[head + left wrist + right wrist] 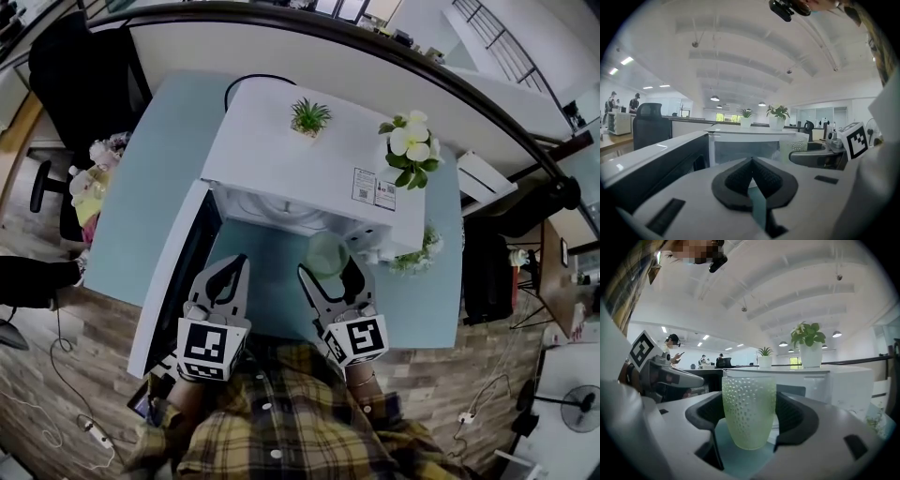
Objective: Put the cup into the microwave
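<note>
- Right gripper [752, 414]: clenched on the cup [749, 411]. One pad bears on each side of the wall, at about mid-height.
- Left gripper [751, 180]: jaws drawn together with nothing between them. It hangs beside the right one, in front of the open door [173, 272].
- Cup location: upright in my right jaws over the blue table [141, 206], just in front of the microwave [309, 159] and toward the right of its opening. It is not yet inside. I cannot tell whether its base is clear of the table.
- Material, as judged: pale green, translucent and dimpled all over, probably glass or hard plastic. I expect a stiff wall that will not give under the pads.
- Weight, as judged: it looks empty, so the load should be light.
- Grip surface: the dimples should give the pads some purchase. The wall narrows toward the base, so a loose grip could let the cup creep downward.
- Hold point: mid-height on opposite sides, as now. This leaves the rim and base free for setting down.
- Fragility: treat as breakable. Keep clamping force moderate and avoid knocking it on the opening's edge.
- Clearance: two potted plants [411, 145] stand on top of the microwave, out of the path.
</note>
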Demonstrator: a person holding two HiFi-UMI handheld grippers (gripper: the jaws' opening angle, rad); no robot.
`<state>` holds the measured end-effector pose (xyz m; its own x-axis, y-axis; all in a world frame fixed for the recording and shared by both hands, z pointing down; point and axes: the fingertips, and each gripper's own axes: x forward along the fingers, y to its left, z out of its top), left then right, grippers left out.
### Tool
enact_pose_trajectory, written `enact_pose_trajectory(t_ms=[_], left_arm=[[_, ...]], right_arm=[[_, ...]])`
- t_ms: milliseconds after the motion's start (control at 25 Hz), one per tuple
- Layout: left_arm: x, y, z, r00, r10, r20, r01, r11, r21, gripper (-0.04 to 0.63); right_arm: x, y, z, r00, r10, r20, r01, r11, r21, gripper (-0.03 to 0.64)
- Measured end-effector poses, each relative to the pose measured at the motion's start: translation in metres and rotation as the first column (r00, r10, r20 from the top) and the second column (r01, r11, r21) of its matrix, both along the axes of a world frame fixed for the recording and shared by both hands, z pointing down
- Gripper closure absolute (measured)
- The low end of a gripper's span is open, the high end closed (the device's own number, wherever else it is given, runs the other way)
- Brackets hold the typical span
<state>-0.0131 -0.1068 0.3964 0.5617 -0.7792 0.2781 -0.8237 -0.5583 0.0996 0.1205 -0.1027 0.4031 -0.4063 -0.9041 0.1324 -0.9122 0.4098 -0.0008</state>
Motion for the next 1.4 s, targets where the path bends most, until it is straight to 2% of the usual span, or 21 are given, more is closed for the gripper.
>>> enact_pose_trajectory(t_ms=[480, 1040, 1400], left_arm=[[-0.003, -0.002, 0.003, 0.999, 0.033, -0.040, -0.034, 0.999, -0.010, 0.606], [-0.003, -0.007, 0.014, 1.000, 0.007, -0.022, -0.008, 1.000, -0.021, 0.606], [-0.003, -0.012, 0.021, 1.000, 0.005, -0.014, -0.005, 0.999, -0.037, 0.606]], right_arm=[[-0.013, -0.004, 0.004, 1.000, 0.004, -0.030, -0.005, 1.000, -0.014, 0.267], [-0.025, -0.019, 0.017, 0.997, -0.070, -0.029, 0.070, 0.997, -0.021, 0.267], [-0.030, -0.033, 0.032, 0.996, -0.081, -0.026, 0.080, 0.996, -0.032, 0.267]])
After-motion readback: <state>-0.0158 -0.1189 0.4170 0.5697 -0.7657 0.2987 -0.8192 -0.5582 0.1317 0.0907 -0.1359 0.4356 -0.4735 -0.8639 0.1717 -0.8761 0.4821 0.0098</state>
